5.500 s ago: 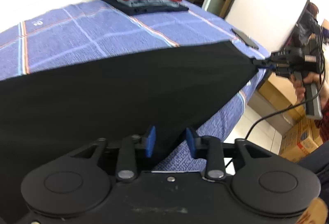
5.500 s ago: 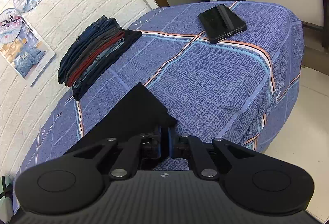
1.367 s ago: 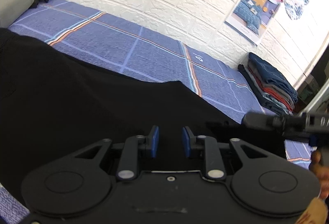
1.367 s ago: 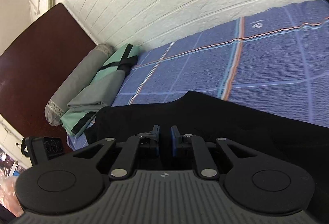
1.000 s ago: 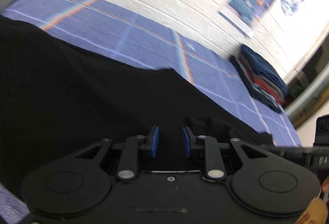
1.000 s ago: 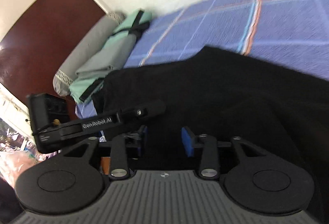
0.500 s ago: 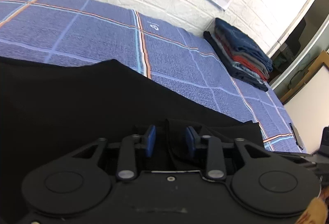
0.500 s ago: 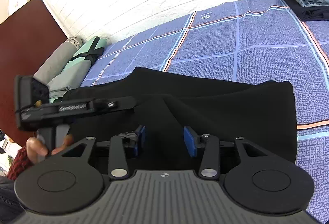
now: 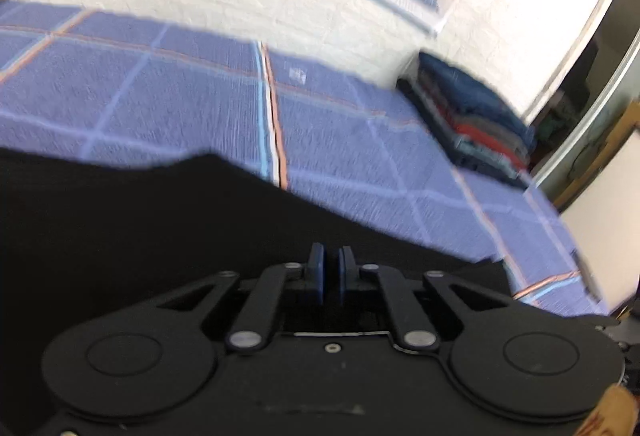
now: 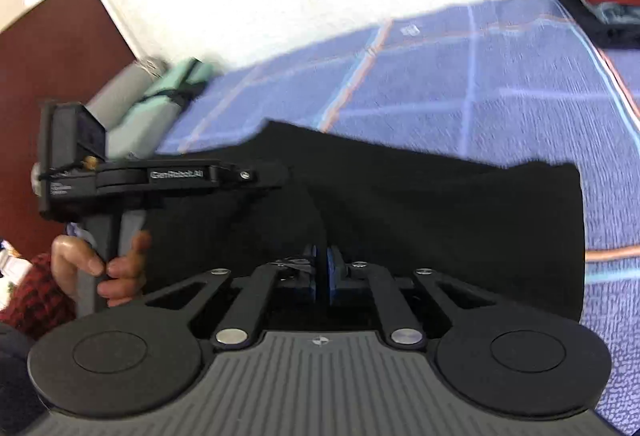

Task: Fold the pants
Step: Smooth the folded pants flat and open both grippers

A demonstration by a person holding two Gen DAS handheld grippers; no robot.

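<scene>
Pinching at the near hem, I have both grippers clenched over the black pants (image 10: 440, 203), which lie spread across the blue checked bed (image 9: 340, 139). My left gripper (image 9: 330, 276) shows its blue pads almost touching, my right gripper (image 10: 321, 270) the same; against black cloth I cannot tell for certain whether fabric is caught between them, though I judge it is. The pants look soft, light and limp, so they should sag and crease wherever unsupported. I judge the best hold is on an edge or corner, both layers together, lifted evenly. At two o'clock in the left view sits a stack of folded clothes (image 9: 476, 115); at ten o'clock in the right view lies a rolled green bundle (image 10: 160, 99).
</scene>
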